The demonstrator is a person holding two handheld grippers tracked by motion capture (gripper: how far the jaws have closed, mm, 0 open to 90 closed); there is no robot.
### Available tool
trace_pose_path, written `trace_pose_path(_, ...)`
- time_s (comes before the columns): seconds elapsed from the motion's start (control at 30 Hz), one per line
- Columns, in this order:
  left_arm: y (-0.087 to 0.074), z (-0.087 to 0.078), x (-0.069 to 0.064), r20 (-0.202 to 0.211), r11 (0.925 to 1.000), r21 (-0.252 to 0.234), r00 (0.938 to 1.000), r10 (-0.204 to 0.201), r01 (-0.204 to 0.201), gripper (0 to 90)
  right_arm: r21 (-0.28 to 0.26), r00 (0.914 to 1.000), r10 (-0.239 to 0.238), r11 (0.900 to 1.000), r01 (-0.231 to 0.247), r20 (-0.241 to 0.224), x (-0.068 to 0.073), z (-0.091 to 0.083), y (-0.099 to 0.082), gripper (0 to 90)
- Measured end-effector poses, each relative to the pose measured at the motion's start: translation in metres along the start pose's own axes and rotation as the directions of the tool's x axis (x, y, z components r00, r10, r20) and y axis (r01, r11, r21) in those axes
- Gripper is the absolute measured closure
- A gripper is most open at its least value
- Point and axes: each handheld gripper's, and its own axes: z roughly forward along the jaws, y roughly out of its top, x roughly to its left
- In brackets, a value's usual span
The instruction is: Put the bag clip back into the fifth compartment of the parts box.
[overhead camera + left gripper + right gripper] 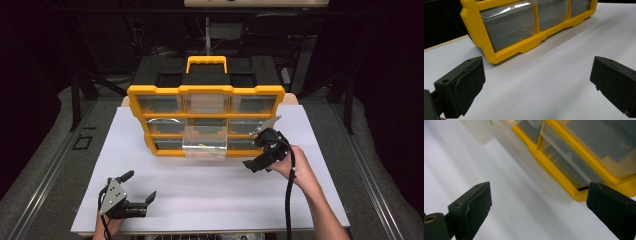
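A yellow-framed organizer (pixel 206 90) with clear drawers stands upright at the back of the white board (pixel 210 195). One clear drawer (pixel 205 145) in its lower middle is pulled out toward me; something small and yellowish lies in it. My right gripper (pixel 256 152) hangs just right of that drawer, low over the board, open and empty. In the right gripper view its jaws (pixel 539 188) frame the organizer's yellow bottom corner (pixel 554 170), with the drawer (pixel 481 132) blurred at top left. My left gripper (pixel 139 186) rests near the front left, open with nothing between its jaws (pixel 536 67), facing the organizer (pixel 506 50).
The organizer has a yellow carry handle (pixel 206 62) on top. The white board lies on a grey table (pixel 50 165) with metal rails along both sides. Dark stands and cables sit behind the organizer. Bare board stretches between the two grippers.
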Motion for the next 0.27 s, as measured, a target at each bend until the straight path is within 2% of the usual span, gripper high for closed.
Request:
trace_pose_path(0.07,0.000,0.000,0.000,0.000,1.0000,0.000,1.0000,0.000,0.000,0.0,-0.004,0.9999,0.008,1.0000,-0.008,0.011,0.005,0.009,-0.010,5.1)
trace_pose_path(0.1,0.000,0.000,0.000,0.000,1.0000,0.001,1.0000,0.001,-0.001,0.0,-0.012,0.9996,0.028,0.9995,-0.027,0.010,0.008,0.016,-0.019,4.9)
trace_pose_path(0.13,0.000,0.000,0.000,0.000,1.0000,0.001,1.0000,0.001,-0.001,0.0,-0.012,0.9996,0.028,0.9995,-0.027,0.010,0.008,0.016,-0.019,4.9)
trace_pose_path(0.23,0.000,0.001,0.000,0.001,1.0000,0.000,1.0000,-0.003,0.003,0.0,-0.047,0.9989,0.047,0.9978,-0.047,0.000,0.014,0.030,-0.039,3.4)
trace_pose_path(0.27,0.000,0.001,0.000,0.001,1.0000,0.000,1.0000,-0.003,0.003,0.0,-0.047,0.9989,0.047,0.9978,-0.047,0.000,0.014,0.030,-0.039,3.4)
